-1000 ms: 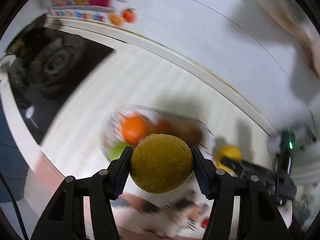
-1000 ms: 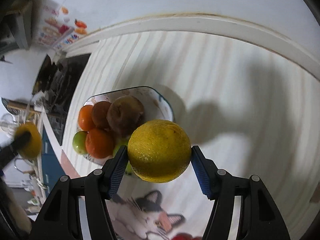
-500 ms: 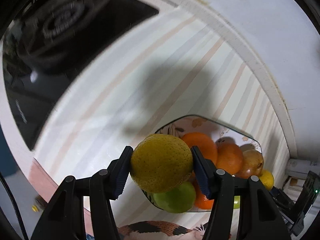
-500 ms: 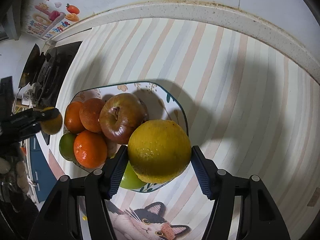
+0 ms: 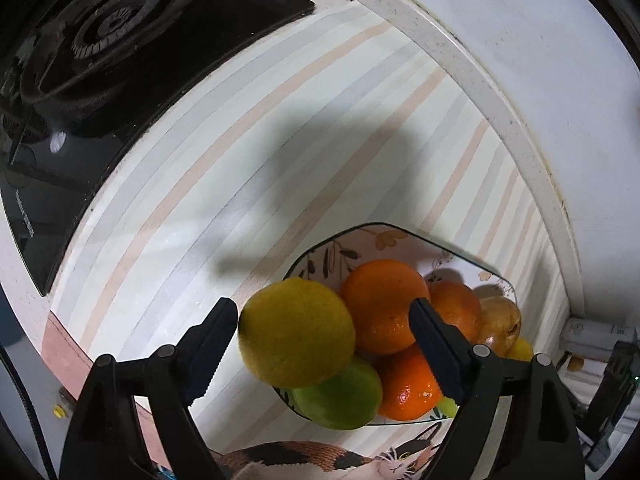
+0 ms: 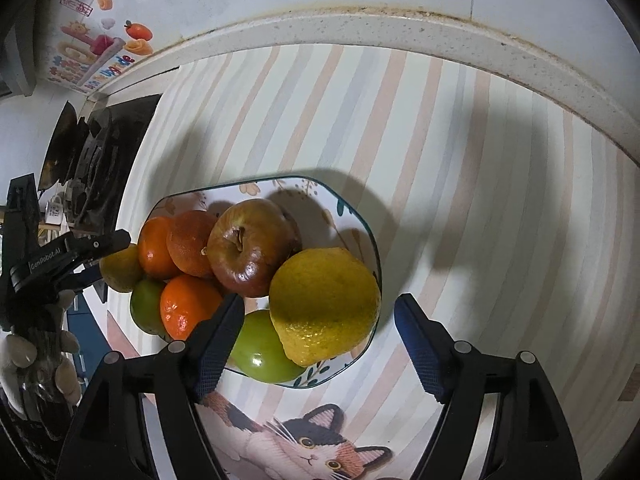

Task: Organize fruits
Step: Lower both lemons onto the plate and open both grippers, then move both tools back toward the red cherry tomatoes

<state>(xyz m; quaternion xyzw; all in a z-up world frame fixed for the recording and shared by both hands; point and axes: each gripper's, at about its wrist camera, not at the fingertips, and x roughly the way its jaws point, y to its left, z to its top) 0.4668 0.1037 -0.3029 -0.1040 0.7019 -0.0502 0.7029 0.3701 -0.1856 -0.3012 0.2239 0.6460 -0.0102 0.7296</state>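
Observation:
A flower-patterned plate (image 6: 344, 216) on the striped counter holds oranges (image 6: 188, 306), a brown-red apple (image 6: 250, 246) and green fruits (image 6: 262, 352). My right gripper (image 6: 320, 346) points down over the plate's near edge. Its jaws are opening, and a lemon (image 6: 324, 304) rests on the pile between the pads with a gap on each side. My left gripper (image 5: 324, 346) hangs over the plate's (image 5: 384, 228) left edge, its jaws opening too. A second lemon (image 5: 296, 332) lies on a green fruit (image 5: 340, 396), clear of the right pad. In the right wrist view this lemon (image 6: 120, 268) sits at the pile's far left.
A black gas stove (image 5: 100, 40) lies left of the striped mat (image 5: 240, 140). A raised white ledge (image 6: 400, 32) and the wall bound the counter at the back. A cat print (image 6: 304, 444) marks the mat's near end, and a colourful sticker (image 6: 92, 56) is on the wall.
Both grippers' jaws have spread and their pads have come off the lemons, which now rest on the fruit pile. The left gripper came down over the plate; the right one stayed put.

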